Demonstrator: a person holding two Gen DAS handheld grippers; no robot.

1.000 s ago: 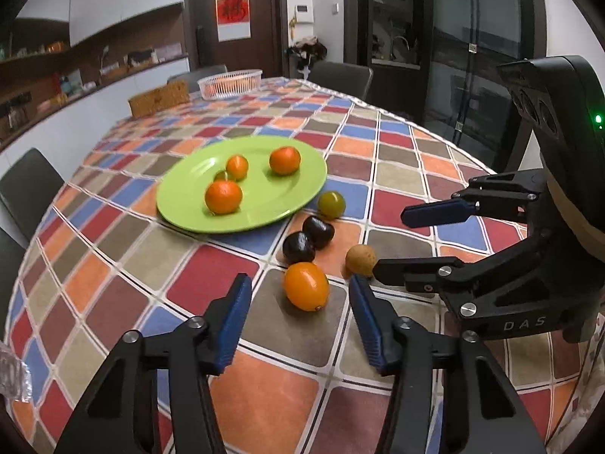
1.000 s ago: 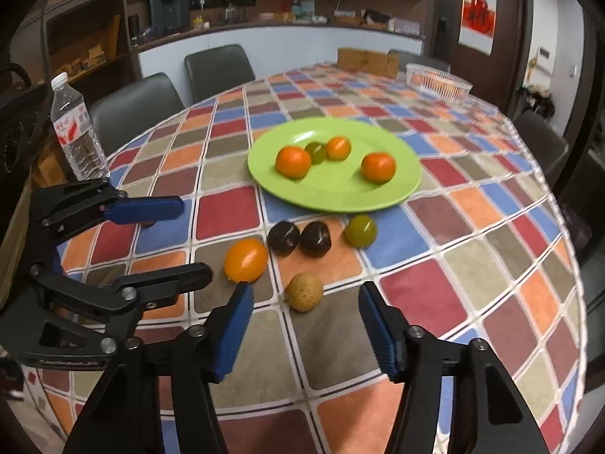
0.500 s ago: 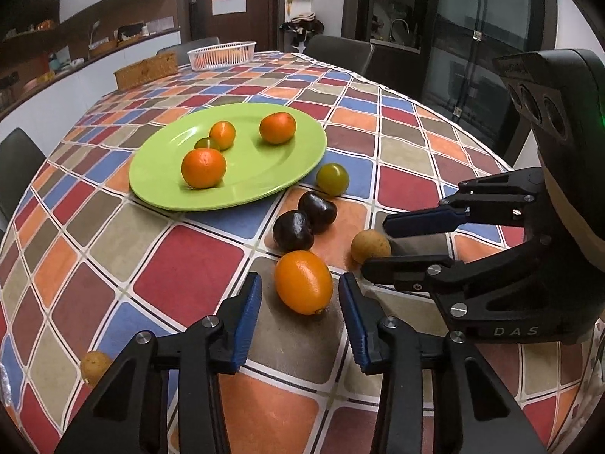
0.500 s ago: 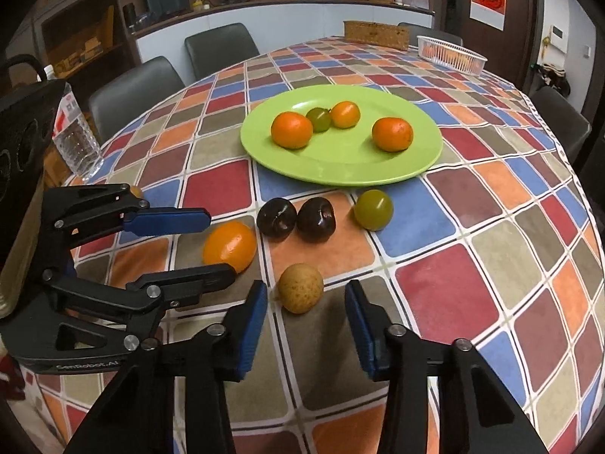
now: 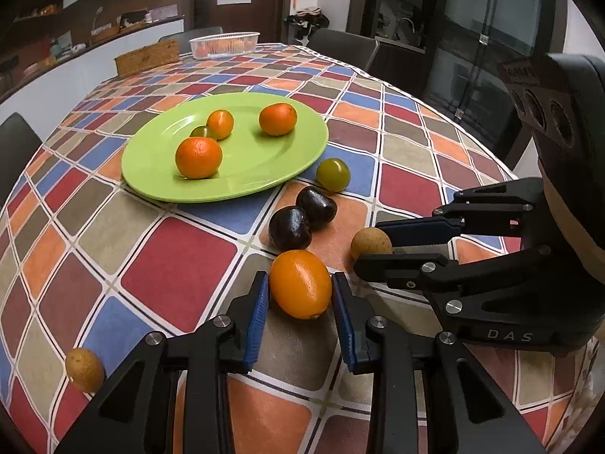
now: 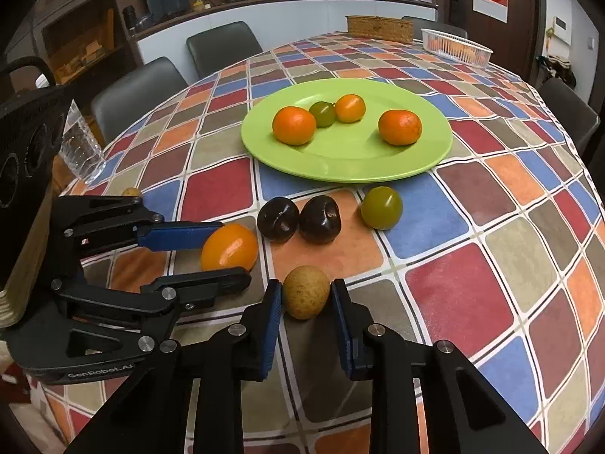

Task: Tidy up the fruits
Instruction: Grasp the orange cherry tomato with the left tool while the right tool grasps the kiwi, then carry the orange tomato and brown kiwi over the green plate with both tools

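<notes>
My left gripper (image 5: 300, 295) has its jaws closing on an oval orange fruit (image 5: 300, 283) that lies on the checked tablecloth, and the blue pads touch both its sides. Just to the right, my right gripper (image 6: 306, 299) has its jaws closing on a small brown round fruit (image 6: 306, 291), pads against it. Beyond them lie two dark plums (image 5: 289, 227) and a green fruit (image 5: 332, 174). The green plate (image 5: 242, 185) holds two mandarins, a small orange fruit and a small green one. The left gripper (image 6: 230, 253) shows sideways in the right wrist view.
Another small brown fruit (image 5: 85, 369) lies at the table's near left edge. A water bottle (image 6: 81, 151) stands at the left edge. A wicker box (image 5: 147, 56) and a white basket (image 5: 225, 43) sit at the far end. Dark chairs ring the table.
Both grippers came down and forward to the table. Their jaws narrowed from wide apart until the pads met the orange fruit and the brown fruit.
</notes>
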